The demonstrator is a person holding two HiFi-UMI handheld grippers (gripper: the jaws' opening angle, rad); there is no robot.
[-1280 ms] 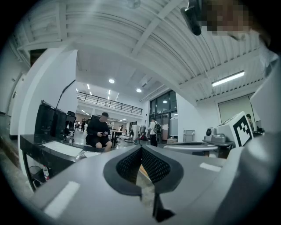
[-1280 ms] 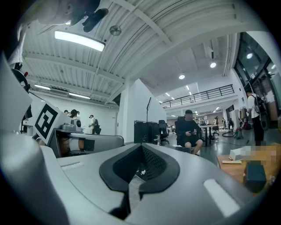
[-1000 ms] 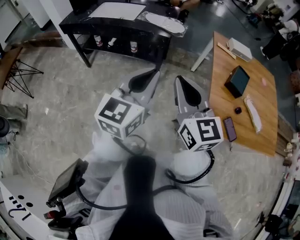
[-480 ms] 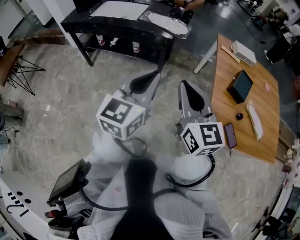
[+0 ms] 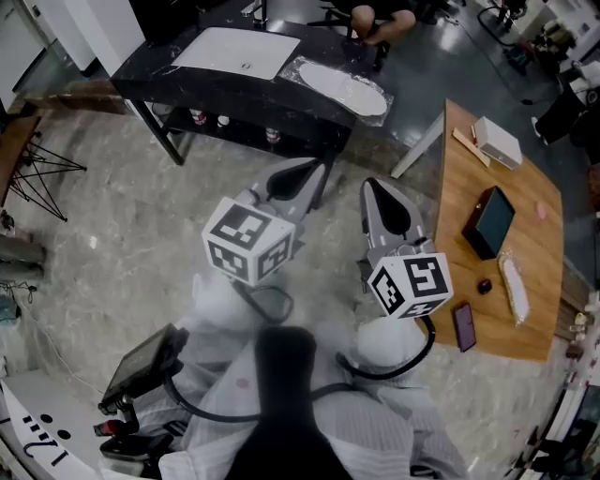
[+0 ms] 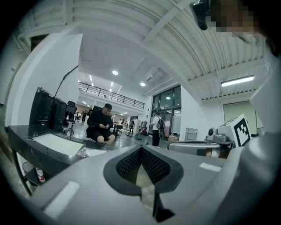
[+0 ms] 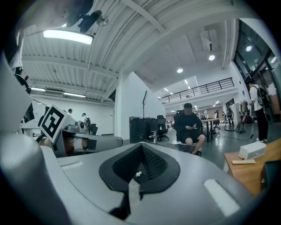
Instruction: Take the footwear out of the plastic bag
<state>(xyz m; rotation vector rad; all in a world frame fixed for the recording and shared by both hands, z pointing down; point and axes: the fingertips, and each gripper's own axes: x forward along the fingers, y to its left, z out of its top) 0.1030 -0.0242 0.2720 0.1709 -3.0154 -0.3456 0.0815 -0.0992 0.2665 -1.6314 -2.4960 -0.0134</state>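
A clear plastic bag (image 5: 342, 86) with something pale and flat in it lies on the right end of the black table (image 5: 234, 94), far from both grippers. I cannot make out the footwear itself. My left gripper (image 5: 314, 167) and right gripper (image 5: 373, 186) are held side by side over the floor, pointing toward that table. Both are shut with nothing between the jaws. In the left gripper view the shut left gripper (image 6: 141, 151) points past the bag (image 6: 94, 152). The right gripper (image 7: 141, 148) points into the hall.
A white sheet (image 5: 239, 52) lies on the black table, with small bottles on the shelf (image 5: 225, 120) under it. A wooden table (image 5: 469, 187) at the right holds a dark box (image 5: 492, 220), a white box (image 5: 499, 142), a phone (image 5: 464, 326) and a wrapped item (image 5: 514, 286). A person (image 5: 375, 17) sits beyond.
Both grippers stay shut and side by side. The head view has shifted forward, so the black table and its bag show more fully and sit lower in the frame.
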